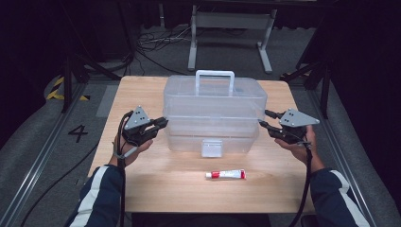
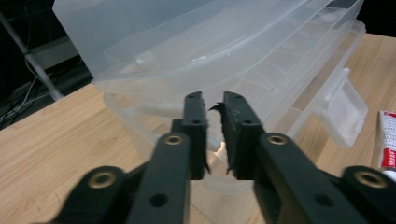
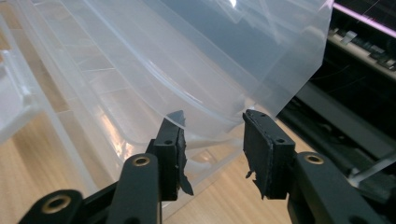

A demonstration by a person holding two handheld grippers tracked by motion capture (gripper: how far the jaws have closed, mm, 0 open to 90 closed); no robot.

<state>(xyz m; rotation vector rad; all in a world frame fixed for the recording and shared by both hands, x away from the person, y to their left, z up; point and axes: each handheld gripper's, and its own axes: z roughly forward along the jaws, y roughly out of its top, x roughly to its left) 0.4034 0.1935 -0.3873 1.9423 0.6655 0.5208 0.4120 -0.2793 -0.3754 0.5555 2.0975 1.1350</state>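
Note:
A clear plastic storage box with a white handle and a front latch stands in the middle of the wooden table. My left gripper is at the box's left end. In the left gripper view its jaws stand a narrow gap apart, level with the box's rim, and grip nothing. My right gripper is at the box's right end. There the jaws stand well apart on either side of the lid's edge, clear of it.
A small red and white tube lies on the table in front of the box, and it appears at the right edge of the left gripper view. Beyond the table are a white stand and cables on the floor.

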